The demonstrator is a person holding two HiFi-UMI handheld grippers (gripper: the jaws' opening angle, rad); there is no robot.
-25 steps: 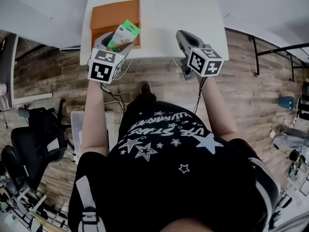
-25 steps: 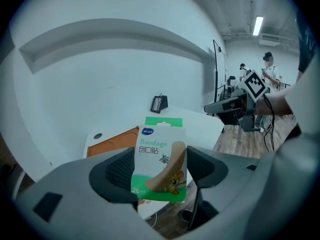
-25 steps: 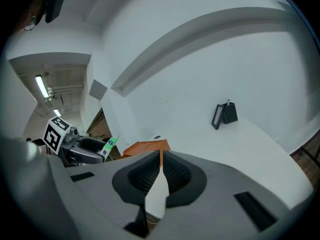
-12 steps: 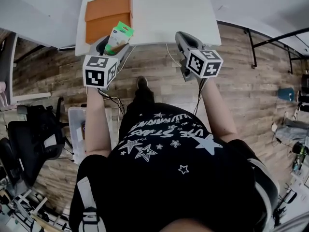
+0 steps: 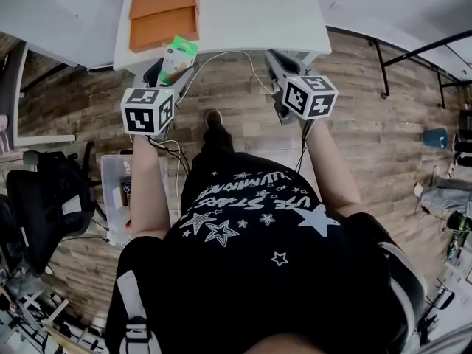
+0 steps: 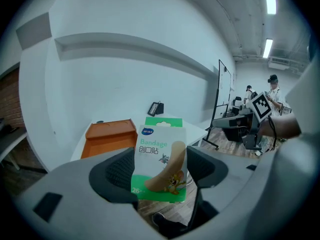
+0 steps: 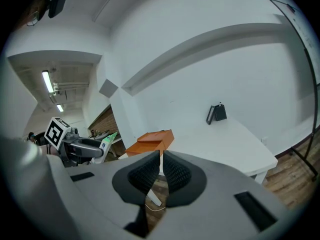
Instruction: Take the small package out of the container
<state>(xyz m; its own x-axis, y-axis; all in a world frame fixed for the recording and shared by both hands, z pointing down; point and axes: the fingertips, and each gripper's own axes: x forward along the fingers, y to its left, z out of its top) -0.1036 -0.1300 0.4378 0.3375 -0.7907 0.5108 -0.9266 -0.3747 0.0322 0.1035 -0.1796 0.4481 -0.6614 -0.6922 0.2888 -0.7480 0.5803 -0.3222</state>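
The small package [image 5: 178, 53] is a green and white bandage pack. My left gripper [image 5: 172, 65] is shut on it and holds it upright just off the table's near edge. In the left gripper view the package [image 6: 161, 161] stands between the two pads [image 6: 120, 171], in front of the orange container [image 6: 109, 136]. That container [image 5: 164, 13] is an open orange box on the white table's left part. My right gripper [image 5: 276, 57] hangs at the table's near edge with its jaws shut on nothing [image 7: 160, 171]. The right gripper view also shows the orange container [image 7: 150, 140] and the held package [image 7: 107, 140].
The white table [image 5: 251, 13] stands against a white wall. A small black object [image 7: 216, 113] sits at its far side. A white cable [image 5: 221, 56] hangs off the near edge. A black chair [image 5: 44, 205] and a plastic bin [image 5: 118, 190] stand on the wooden floor at left.
Both grippers have drawn back from the table toward the person. The package has come away from the orange container and now hangs beyond the table's near edge.
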